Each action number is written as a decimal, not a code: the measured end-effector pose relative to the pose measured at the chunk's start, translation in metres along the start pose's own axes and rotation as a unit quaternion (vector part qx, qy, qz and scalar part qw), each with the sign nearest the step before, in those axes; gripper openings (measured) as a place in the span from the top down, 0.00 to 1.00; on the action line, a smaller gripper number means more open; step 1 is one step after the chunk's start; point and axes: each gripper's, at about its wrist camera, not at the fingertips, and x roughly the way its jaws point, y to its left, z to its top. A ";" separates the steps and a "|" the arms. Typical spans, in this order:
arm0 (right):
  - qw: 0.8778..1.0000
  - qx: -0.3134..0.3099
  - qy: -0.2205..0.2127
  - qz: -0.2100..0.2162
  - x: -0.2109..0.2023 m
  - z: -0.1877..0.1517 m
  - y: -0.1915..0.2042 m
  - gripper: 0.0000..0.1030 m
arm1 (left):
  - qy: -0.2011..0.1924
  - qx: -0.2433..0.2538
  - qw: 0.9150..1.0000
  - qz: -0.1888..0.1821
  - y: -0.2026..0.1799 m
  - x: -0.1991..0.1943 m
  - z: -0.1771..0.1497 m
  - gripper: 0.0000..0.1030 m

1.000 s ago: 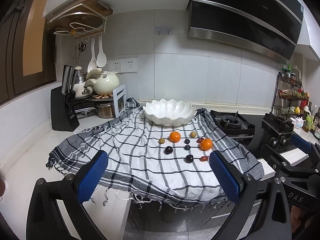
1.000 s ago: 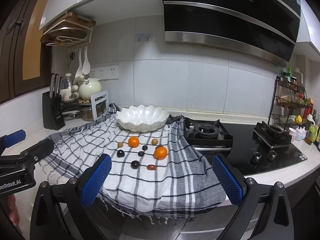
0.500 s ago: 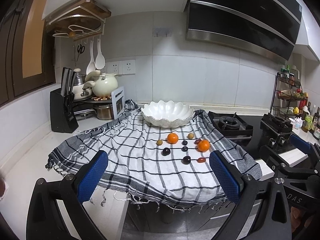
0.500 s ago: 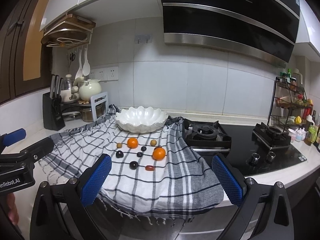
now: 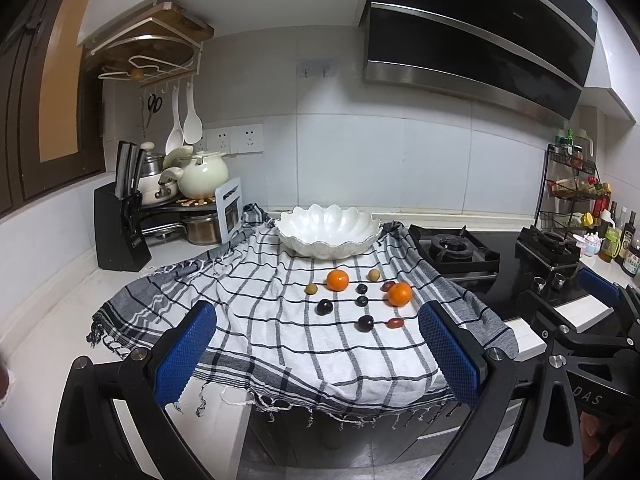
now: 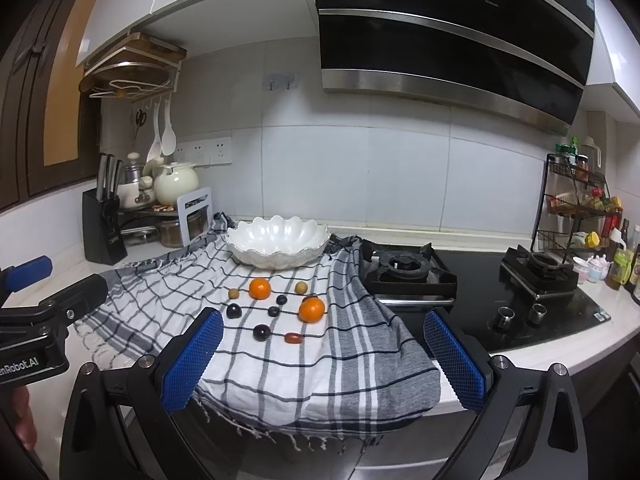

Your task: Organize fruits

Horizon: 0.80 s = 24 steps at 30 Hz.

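I see a white cloth [image 5: 280,344] crossed by thin black check lines, with grey striped bands along its left and right edges, and on it near the far edge a glossy white scalloped bowl [image 5: 330,232]. The fruit on the cloth reads as two bright oranges [image 5: 337,280], two tan-brown small ones [image 5: 311,289], four near-black dark plums [image 5: 324,306] and a dark red one [image 5: 395,323] toward the front right. Both my left gripper [image 5: 320,354] and right gripper [image 6: 322,360] are black with textured blue pads [image 6: 192,362], the hob [image 6: 520,304] is glossy black, and the counter [image 5: 48,344] white.
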 end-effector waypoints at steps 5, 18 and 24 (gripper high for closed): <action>1.000 0.000 0.000 0.001 0.000 0.000 0.000 0.01 | -0.002 0.000 1.000 0.000 -0.001 -0.001 0.001 0.00; 1.000 -0.001 -0.001 0.001 0.000 0.000 0.001 0.01 | -0.002 0.001 1.000 -0.001 -0.003 -0.001 0.003 0.00; 1.000 -0.003 -0.001 0.002 -0.001 0.000 0.001 0.01 | -0.001 0.001 1.000 -0.003 -0.004 0.000 0.004 0.00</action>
